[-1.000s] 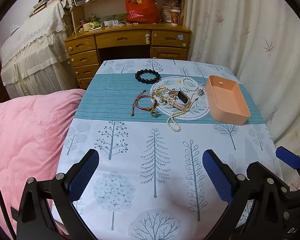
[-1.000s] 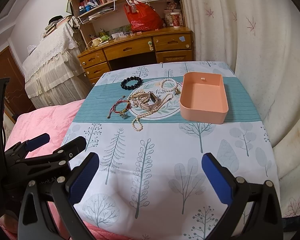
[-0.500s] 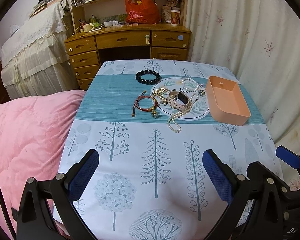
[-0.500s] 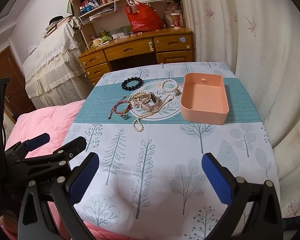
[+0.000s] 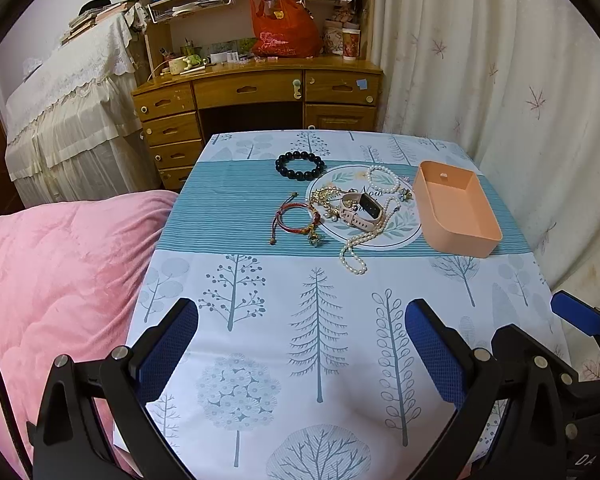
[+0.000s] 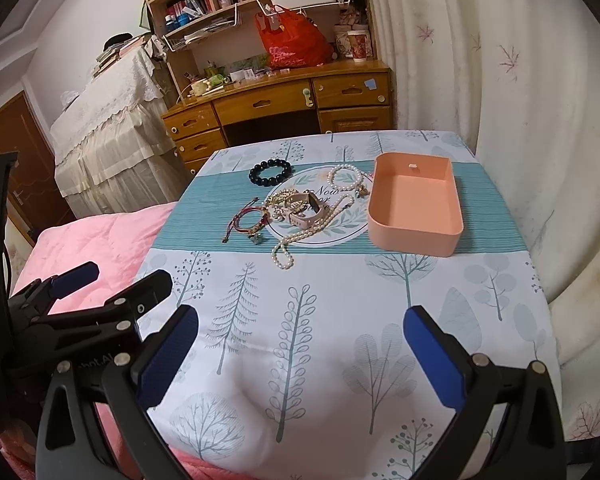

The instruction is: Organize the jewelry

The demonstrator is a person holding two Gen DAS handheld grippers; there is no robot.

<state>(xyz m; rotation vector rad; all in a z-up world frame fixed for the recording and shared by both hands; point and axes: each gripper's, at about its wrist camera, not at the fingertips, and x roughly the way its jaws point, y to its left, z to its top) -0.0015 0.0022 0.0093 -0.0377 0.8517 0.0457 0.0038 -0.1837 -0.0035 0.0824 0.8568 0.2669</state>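
Jewelry lies in a loose cluster well ahead of both my jaws, on the teal striped band of the tree-print cloth that covers the desk [image 5: 320, 360]. From my left gripper [image 5: 302, 344], jaws wide apart and holding nothing, I see the black bead bracelet [image 5: 300, 165] farthest out, a little left of the gap's centre line. Nearer to me lies the red cord bracelet [image 5: 298, 220], just beside a tangle of gold chain [image 5: 326, 198]. The pink watch [image 5: 360, 212] lies slightly right of the jaws' centre, on a long pearl necklace [image 5: 360, 244] whose near end trails toward me onto the white part of the cloth. A small pearl bracelet [image 5: 384, 180] lies beyond the watch, near the far left corner of the peach tray [image 5: 456, 216], which stands ahead of my right-hand finger, its inside bare.

From my right gripper [image 6: 300, 340], jaws likewise spread wide and empty, the tray sits ahead and right of centre, the cluster ahead and left. Both pairs of jaws hover over the near part of the cloth, well apart from everything. A pink quilt [image 5: 60, 280] lies left of the desk.
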